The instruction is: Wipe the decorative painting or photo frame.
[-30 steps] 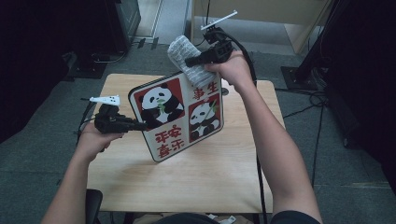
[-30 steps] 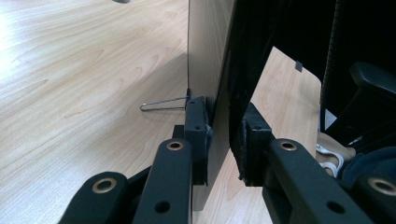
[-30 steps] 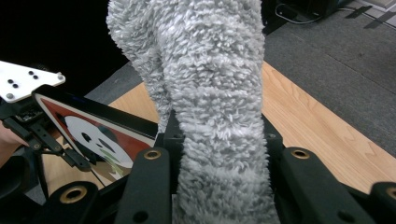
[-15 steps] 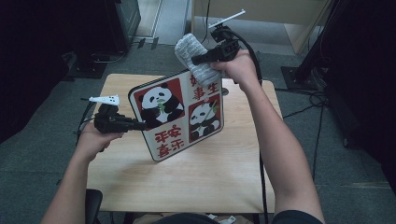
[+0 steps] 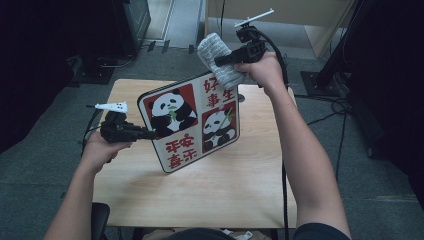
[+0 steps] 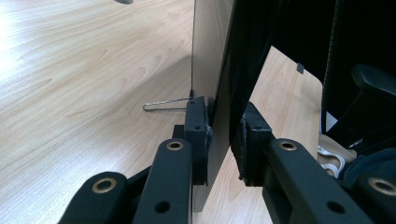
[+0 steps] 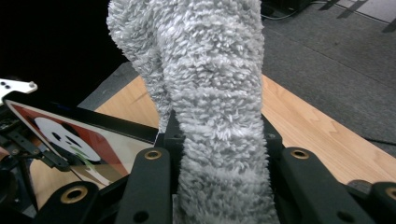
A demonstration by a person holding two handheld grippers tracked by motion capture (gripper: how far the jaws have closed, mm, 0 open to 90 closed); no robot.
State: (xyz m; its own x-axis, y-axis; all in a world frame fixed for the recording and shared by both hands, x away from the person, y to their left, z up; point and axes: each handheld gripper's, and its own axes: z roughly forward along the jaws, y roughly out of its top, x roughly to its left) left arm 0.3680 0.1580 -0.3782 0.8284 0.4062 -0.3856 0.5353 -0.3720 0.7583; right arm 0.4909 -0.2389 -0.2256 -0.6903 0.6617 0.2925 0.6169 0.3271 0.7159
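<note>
The right gripper (image 5: 220, 61), clenched on the fluffy cloth (image 5: 219, 56), lifts off the board's (image 5: 192, 120) top corner; the left gripper (image 5: 150, 134) keeps clamping the board's edge, tilted over the tabletop (image 5: 240, 185); a fresh wiping pass looks likely.

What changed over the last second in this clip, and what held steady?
The right gripper, shut on the grey cloth, has drifted slightly rightward at the panda board's top corner. Nothing was grasped or released. The left gripper stays clamped on the board's edge, holding it tilted above the table as before.
</note>
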